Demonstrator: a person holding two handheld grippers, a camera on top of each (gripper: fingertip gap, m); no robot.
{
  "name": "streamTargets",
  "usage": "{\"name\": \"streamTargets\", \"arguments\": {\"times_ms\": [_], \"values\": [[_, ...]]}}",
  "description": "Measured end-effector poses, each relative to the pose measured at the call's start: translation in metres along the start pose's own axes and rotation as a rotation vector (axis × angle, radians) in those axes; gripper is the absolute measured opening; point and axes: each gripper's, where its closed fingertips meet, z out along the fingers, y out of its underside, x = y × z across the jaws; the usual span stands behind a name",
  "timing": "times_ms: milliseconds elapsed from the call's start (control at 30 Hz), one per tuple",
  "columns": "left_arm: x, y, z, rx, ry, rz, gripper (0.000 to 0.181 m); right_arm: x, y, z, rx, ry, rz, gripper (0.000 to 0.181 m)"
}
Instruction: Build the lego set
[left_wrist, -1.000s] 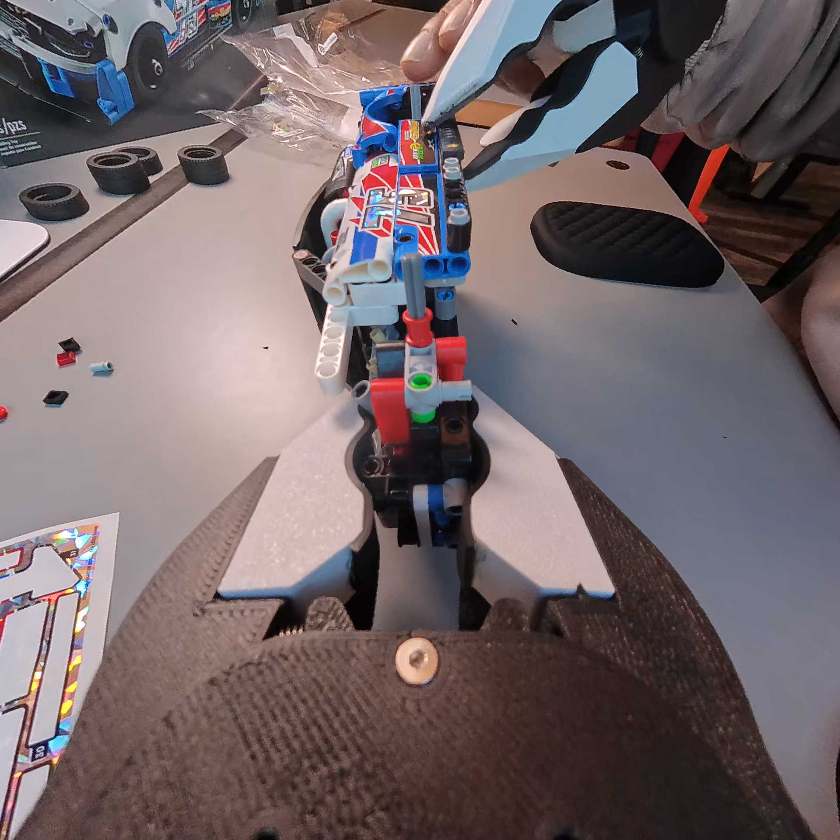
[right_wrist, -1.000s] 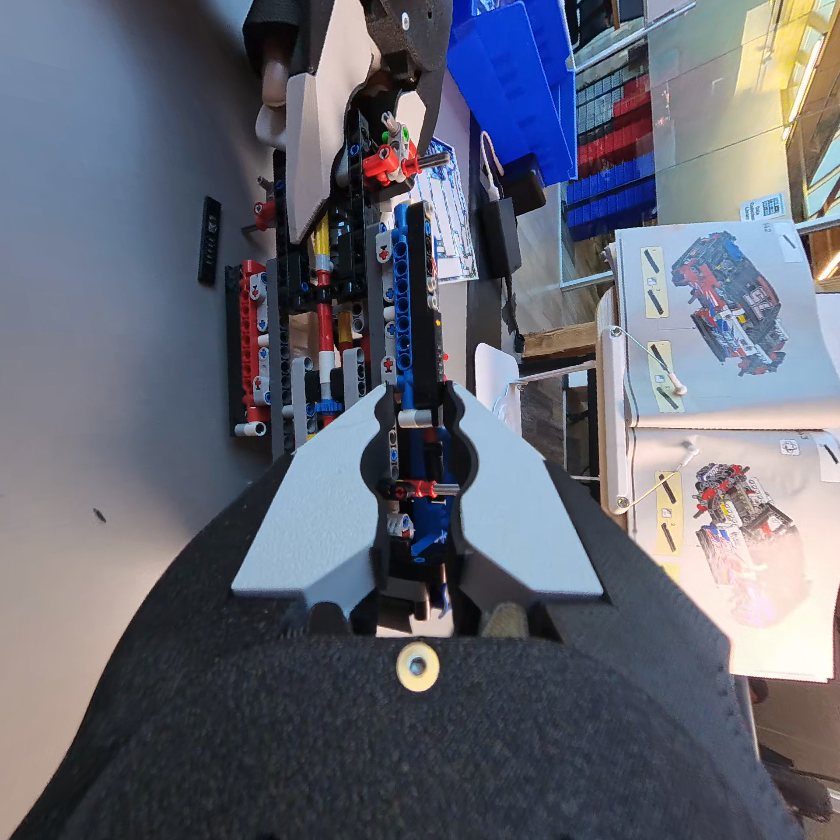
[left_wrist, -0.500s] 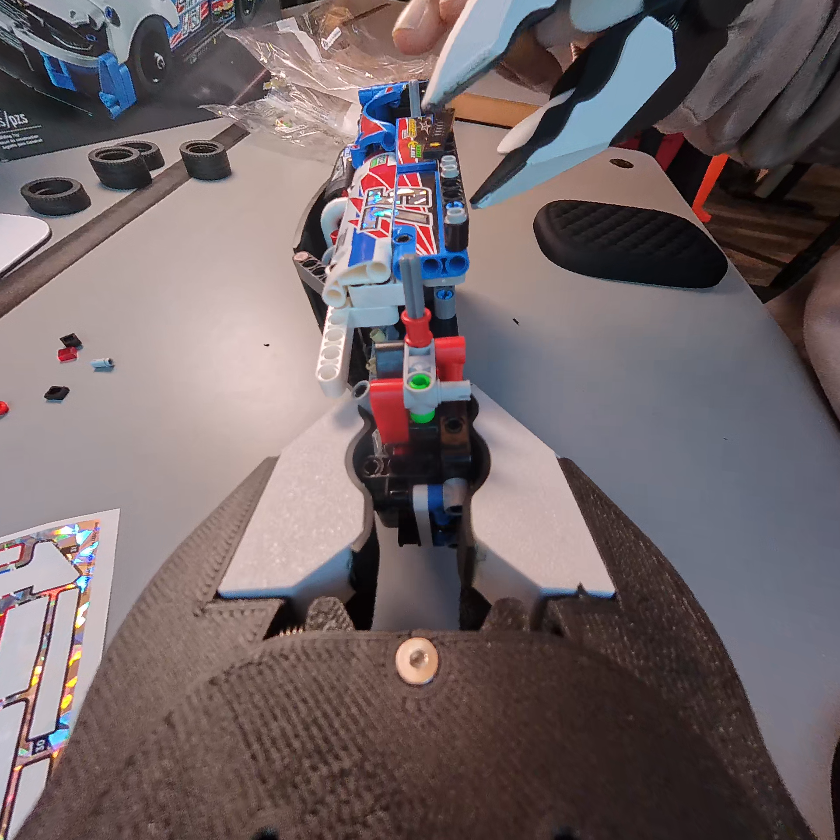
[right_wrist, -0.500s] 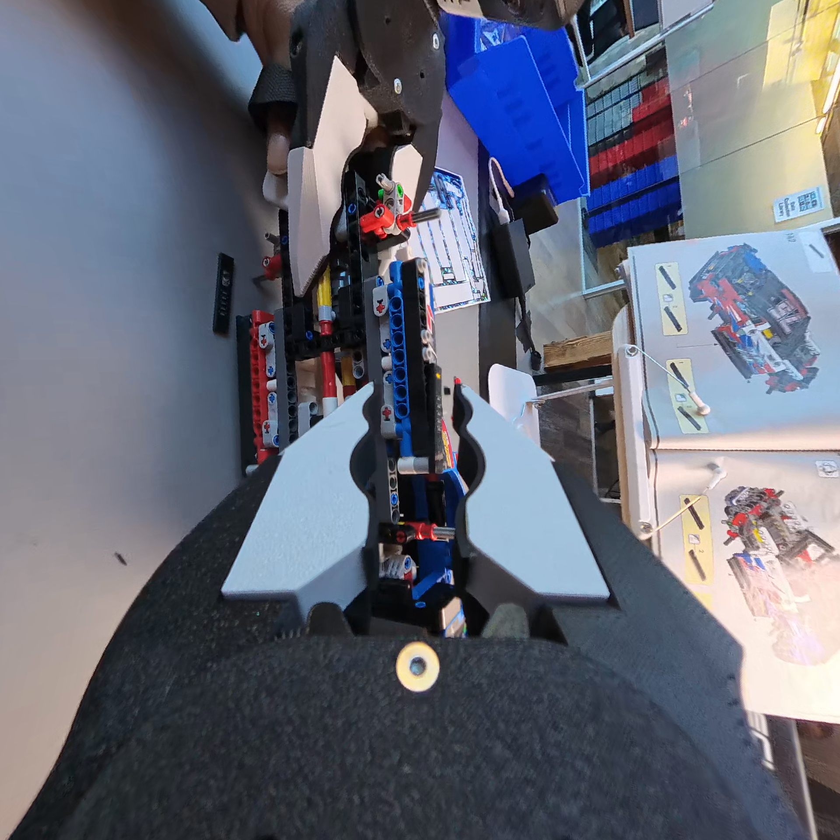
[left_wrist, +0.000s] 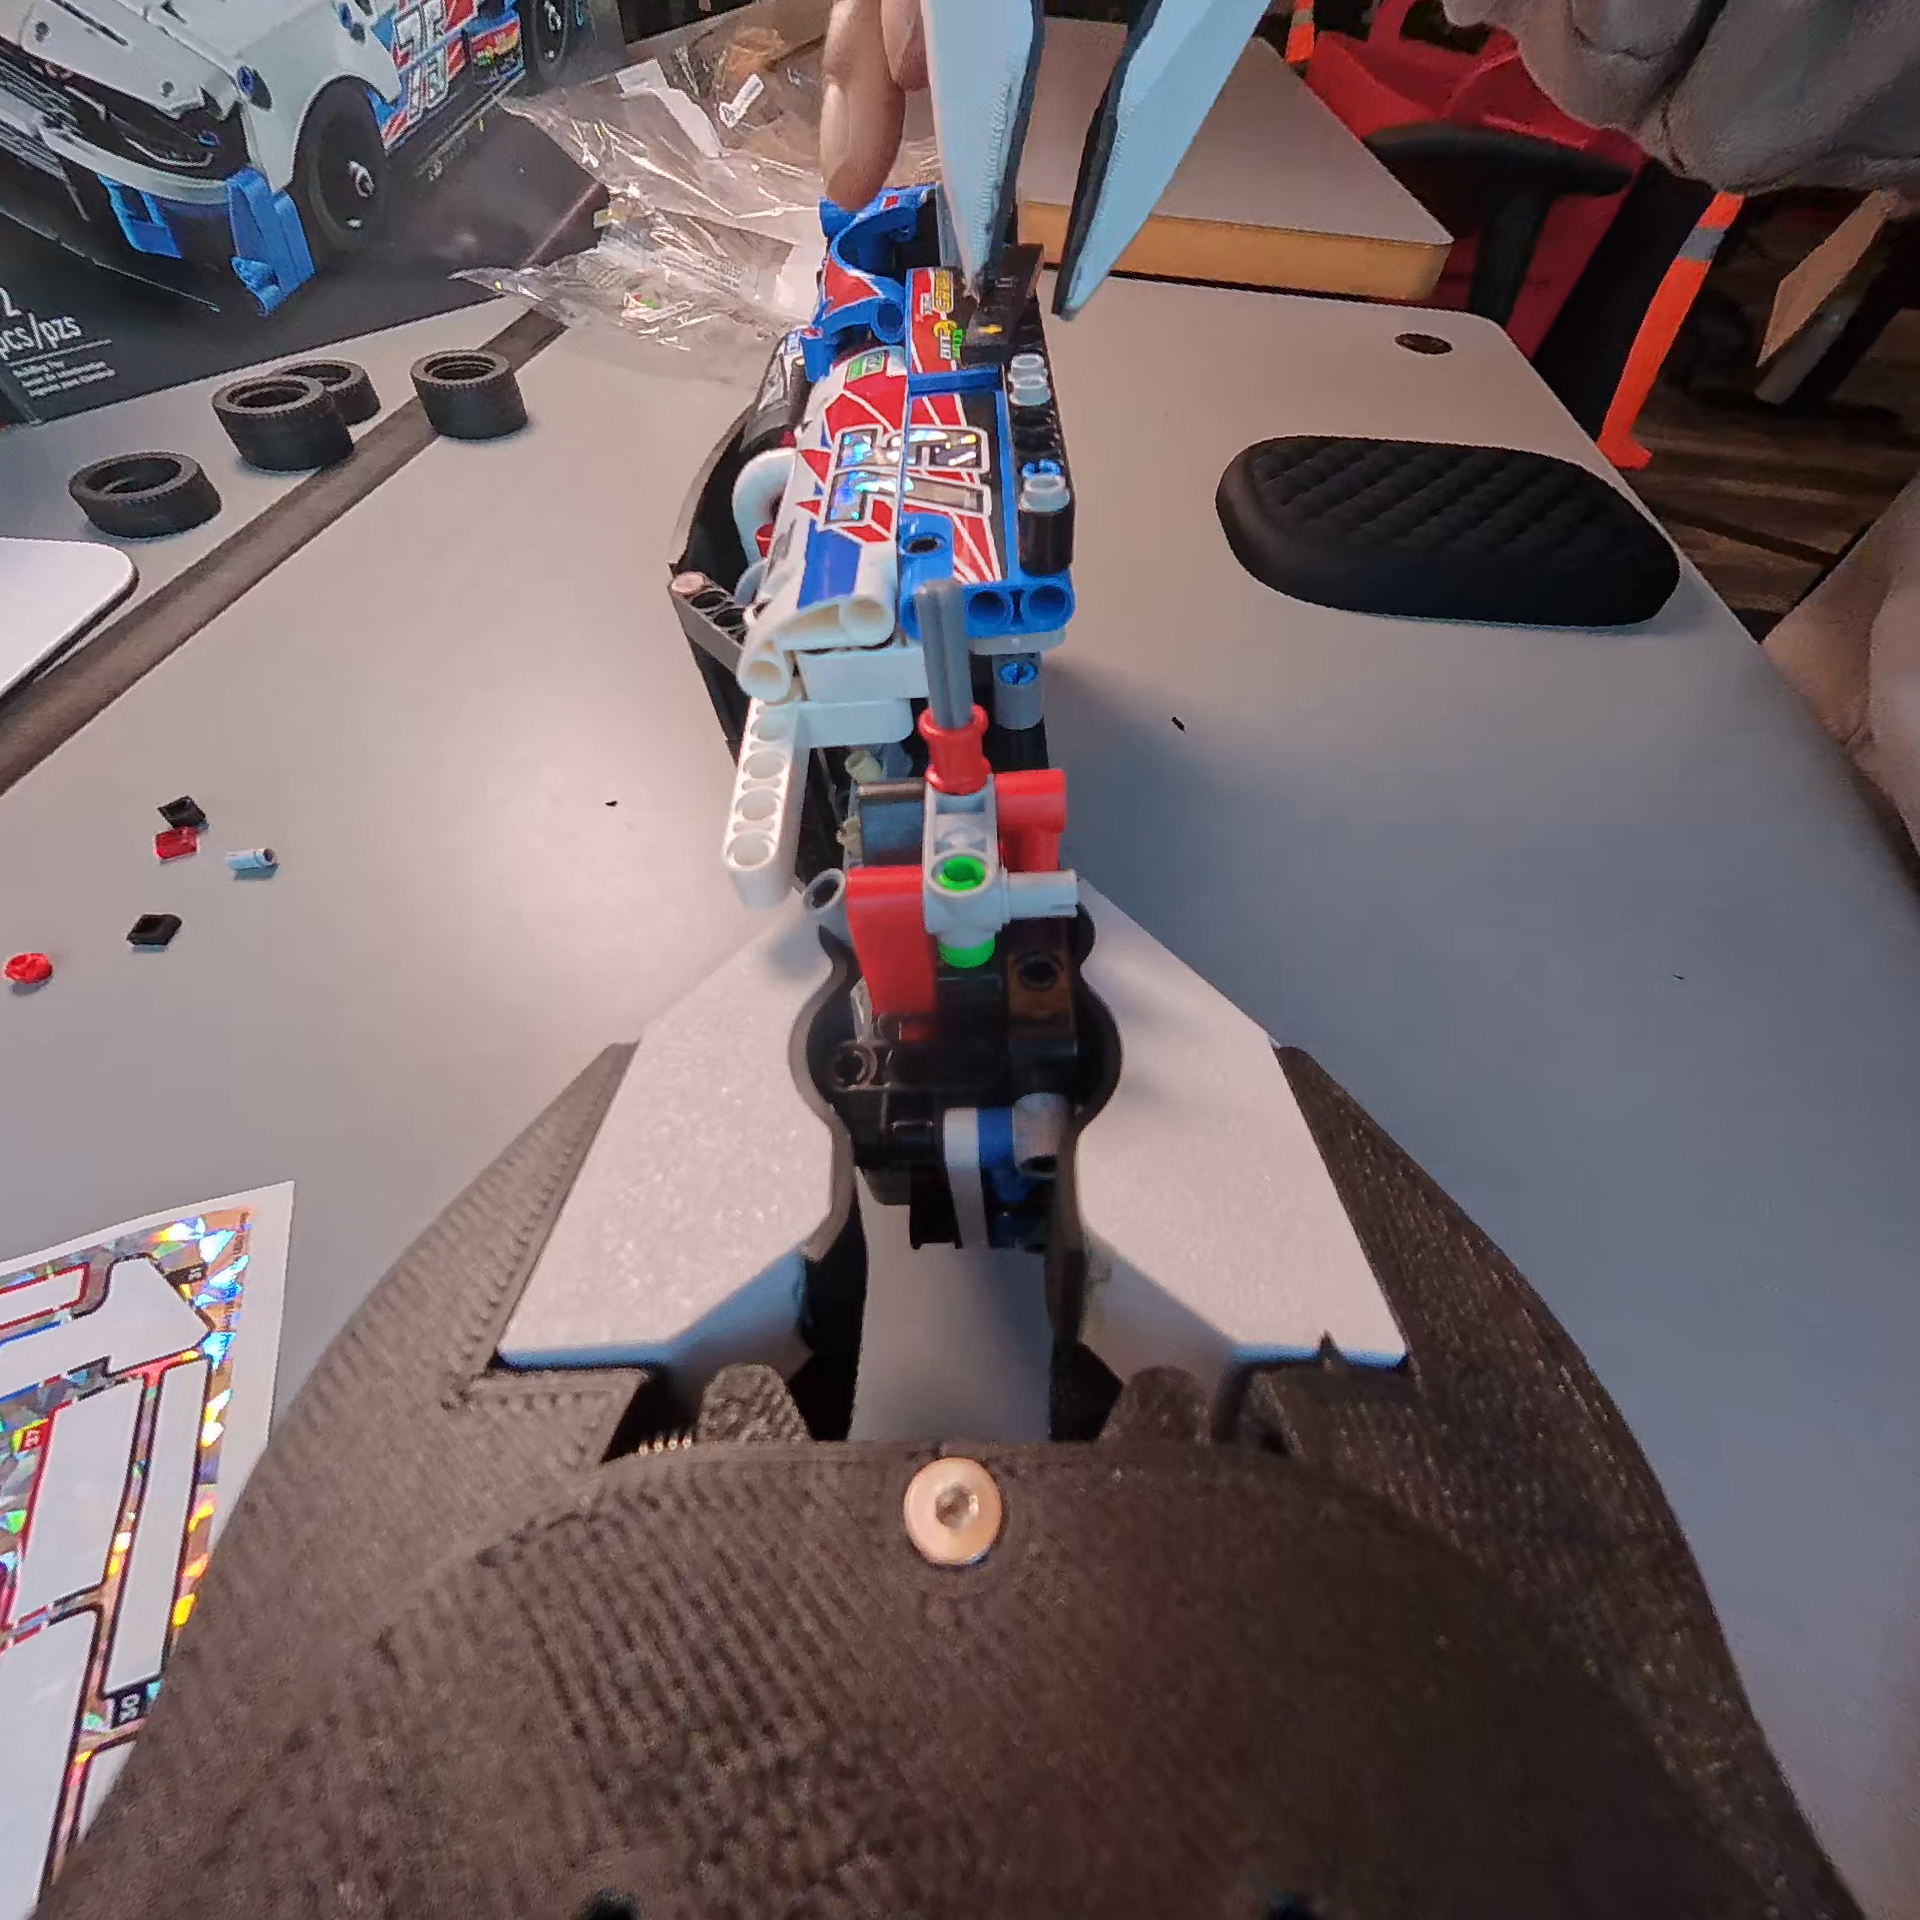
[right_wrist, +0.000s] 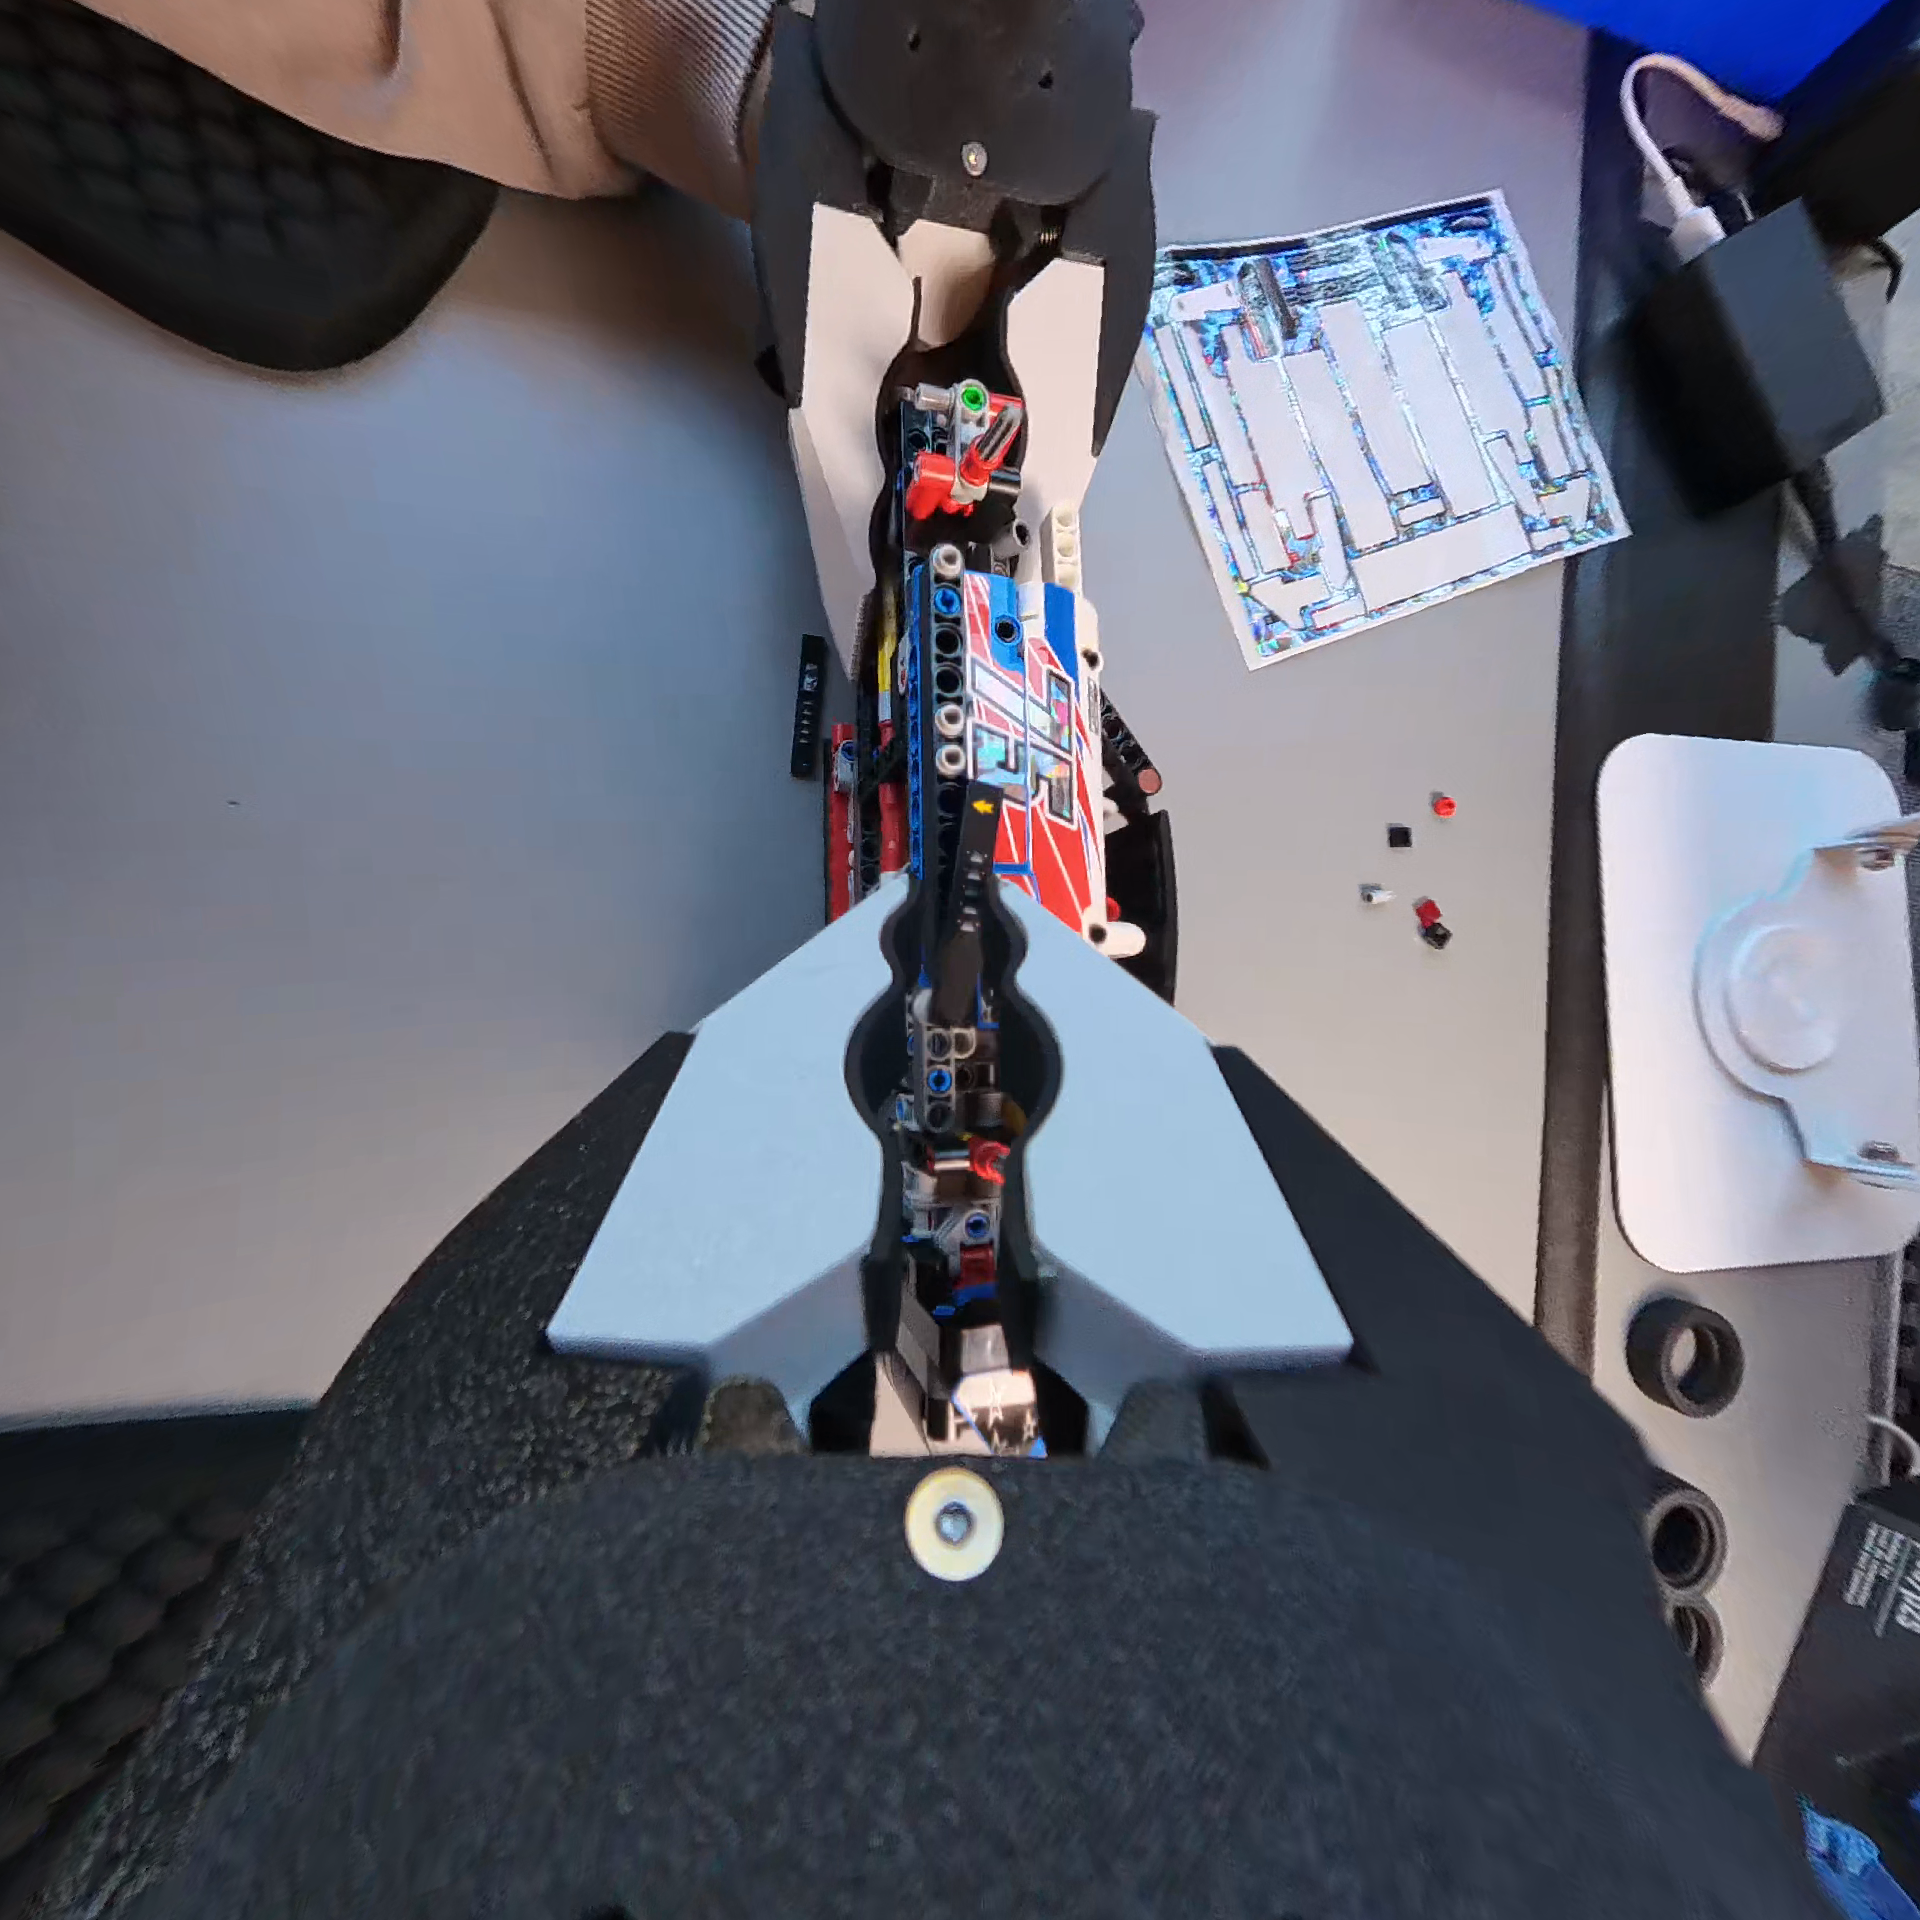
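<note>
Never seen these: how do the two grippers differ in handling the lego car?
The left gripper reaches in flat and clamps the near end of the lego car; the right gripper points down at the far end, straddling a thin black strip. Both have pale grey fingers.

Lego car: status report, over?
Left gripper shut on lego car, near end. Right gripper fingers straddle far end, holding thin black piece. Nothing blocking.

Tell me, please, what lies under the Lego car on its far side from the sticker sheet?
Beside the Lego car, a loose black beam lies on the grey table. Directly beneath the car is covered.
</note>
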Motion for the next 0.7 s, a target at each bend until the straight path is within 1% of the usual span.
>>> {"name": "streamTargets", "arguments": {"times_ms": [100, 300, 467, 667, 700], "values": [[0.0001, 0.0000, -0.0003, 0.001, 0.001, 0.003, 0.033, -0.0012, -0.0016, -0.0010, -0.013, -0.033, -0.024, 0.001], [0.0005, -0.0002, -0.0001, 0.002, 0.004, 0.006, 0.033, -0.0018, -0.0017, -0.0016, 0.010, -0.056, -0.030, 0.001], [0.0005, -0.0001, -0.0003, 0.001, 0.003, 0.006, 0.033, -0.0029, -0.0047, -0.0039, 0.033, -0.079, -0.006, 0.011], [0.0009, -0.0001, -0.0004, 0.001, 0.001, 0.014, 0.033, -0.0040, -0.0018, 0.0021, -0.006, -0.095, -0.016, 0.013], [0.0013, -0.0001, -0.0004, 0.001, 0.000, 0.019, 0.033, -0.0052, -0.0019, 0.0038, -0.010, -0.100, -0.020, 0.009]]}}
